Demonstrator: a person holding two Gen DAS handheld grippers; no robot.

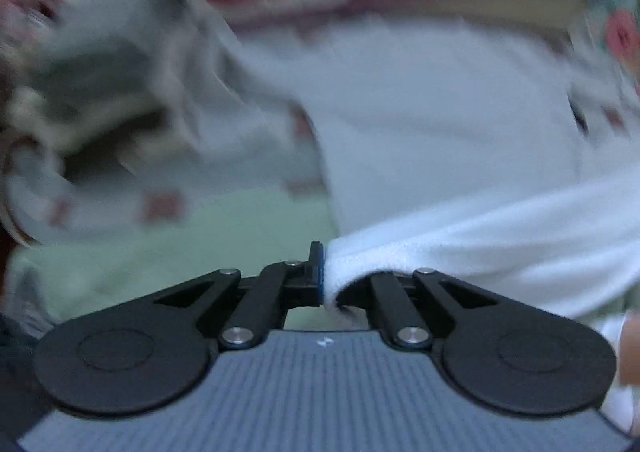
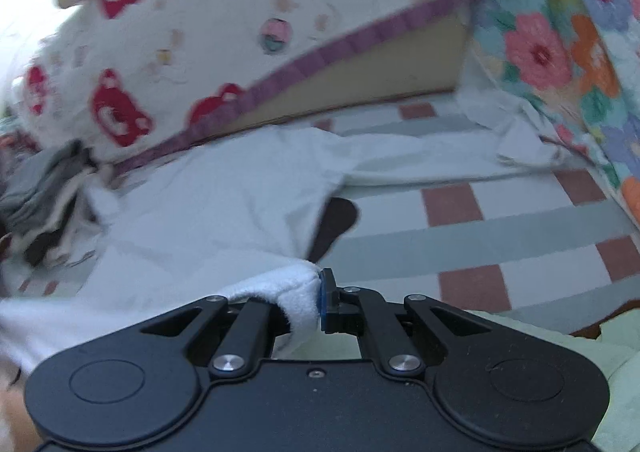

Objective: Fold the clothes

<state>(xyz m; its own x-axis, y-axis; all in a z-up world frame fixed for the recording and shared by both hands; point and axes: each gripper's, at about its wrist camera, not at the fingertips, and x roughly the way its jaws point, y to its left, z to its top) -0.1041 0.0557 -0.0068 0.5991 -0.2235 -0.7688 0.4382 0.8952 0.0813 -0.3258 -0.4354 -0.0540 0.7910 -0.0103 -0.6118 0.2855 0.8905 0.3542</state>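
A white fleece garment (image 1: 440, 124) stretches across a checked bed sheet. My left gripper (image 1: 322, 272) is shut on a thick edge of it, and the cloth drapes over the gripper's right finger and hides it. In the right wrist view the same white garment (image 2: 208, 212) runs off to the left. My right gripper (image 2: 318, 300) is shut on another bunched edge of it, which covers the left finger. The cloth hangs lifted between the two grippers, and a dark patch (image 2: 334, 220) shows under its raised fold.
A cream pillow with red bear prints (image 2: 160, 52) lies along the back. A floral blanket (image 2: 560, 52) rises at the right. A grey crumpled garment (image 2: 36, 188) sits at the left. The red, white and grey checked sheet (image 2: 520, 232) lies under everything, with pale green cloth (image 1: 180, 252) near me.
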